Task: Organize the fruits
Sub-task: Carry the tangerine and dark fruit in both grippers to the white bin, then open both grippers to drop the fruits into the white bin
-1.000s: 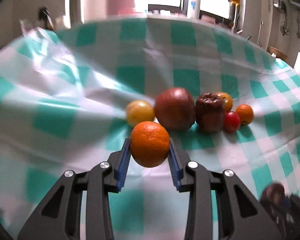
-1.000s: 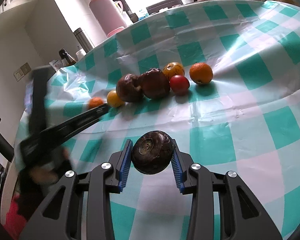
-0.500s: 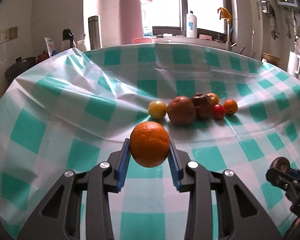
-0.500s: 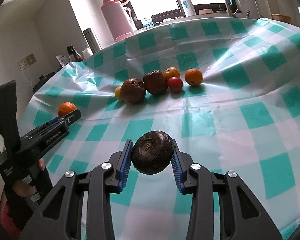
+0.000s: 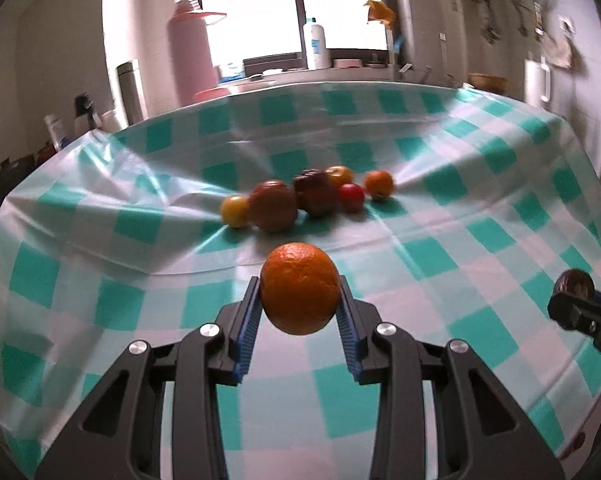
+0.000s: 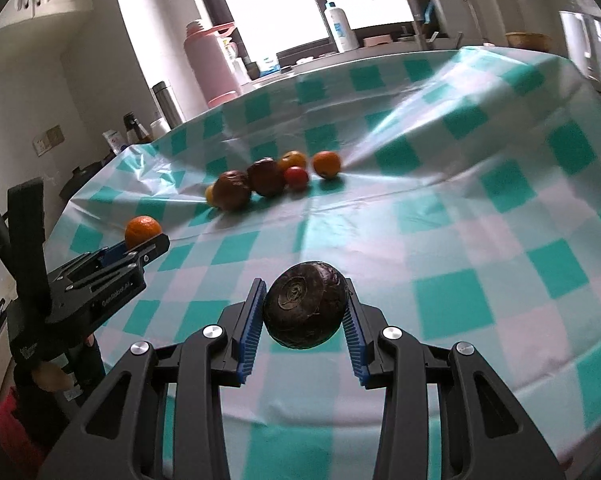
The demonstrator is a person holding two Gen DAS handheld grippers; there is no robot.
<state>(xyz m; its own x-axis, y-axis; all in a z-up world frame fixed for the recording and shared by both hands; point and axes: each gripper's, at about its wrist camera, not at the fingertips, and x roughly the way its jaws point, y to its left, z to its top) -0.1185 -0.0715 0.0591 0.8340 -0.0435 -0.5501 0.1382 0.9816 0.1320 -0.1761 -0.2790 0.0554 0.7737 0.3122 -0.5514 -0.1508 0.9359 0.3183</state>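
My left gripper [image 5: 299, 292] is shut on an orange [image 5: 299, 288], held above the checked cloth. My right gripper [image 6: 305, 306] is shut on a dark purple round fruit [image 6: 305, 305]. That fruit [image 5: 574, 285] also shows at the right edge of the left wrist view. From the right wrist view, the left gripper [image 6: 146, 242] and its orange [image 6: 142, 230] sit at the left. Farther back on the cloth lies a row of fruit: a yellow one [image 5: 235, 210], two dark brown-red ones [image 5: 273, 205] [image 5: 315, 193], a red one [image 5: 351, 197], a small orange one [image 5: 378, 184].
The table wears a wrinkled teal-and-white checked cloth [image 5: 440, 248]. Behind it stand a pink thermos [image 5: 190, 50], a steel flask [image 5: 129, 89], a white bottle [image 5: 315, 42] on the windowsill and small bottles at the left. A hand [image 6: 50, 376] holds the left gripper's handle.
Both grippers have drawn back from the row of fruit, each still holding its fruit. The row now looks smaller and farther away in both views.
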